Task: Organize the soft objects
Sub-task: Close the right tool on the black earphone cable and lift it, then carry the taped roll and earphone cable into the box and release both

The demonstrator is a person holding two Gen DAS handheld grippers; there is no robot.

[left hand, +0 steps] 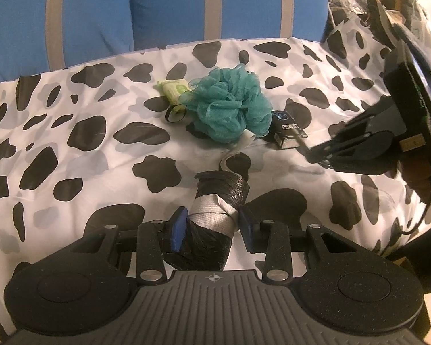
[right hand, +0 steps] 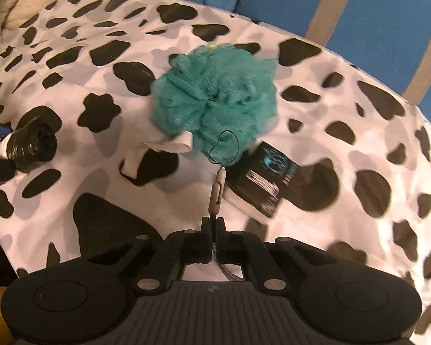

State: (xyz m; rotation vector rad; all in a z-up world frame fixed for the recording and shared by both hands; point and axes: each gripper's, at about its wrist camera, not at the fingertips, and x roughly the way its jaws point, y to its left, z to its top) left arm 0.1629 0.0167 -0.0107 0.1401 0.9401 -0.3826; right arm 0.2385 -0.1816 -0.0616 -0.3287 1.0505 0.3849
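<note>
My left gripper [left hand: 212, 225] pinches a black plastic-wrapped roll [left hand: 215, 201] banded with grey tape, held just above the cow-print sheet [left hand: 71, 172]. My right gripper [right hand: 213, 227] is pressed together on a thin beige tag [right hand: 217, 189], whose black cord loops against the teal mesh pouf [right hand: 215, 95]. The pouf lies mid-sheet, touching a dark small box [right hand: 265, 178] and what seems a green packet [left hand: 173, 87].

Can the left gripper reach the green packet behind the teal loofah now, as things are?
Probably not yet. The left gripper is shut on a black roll, so its jaws are full. The green packet lies uncovered beside the loofah, and the sheet toward it looks free of other things.
</note>
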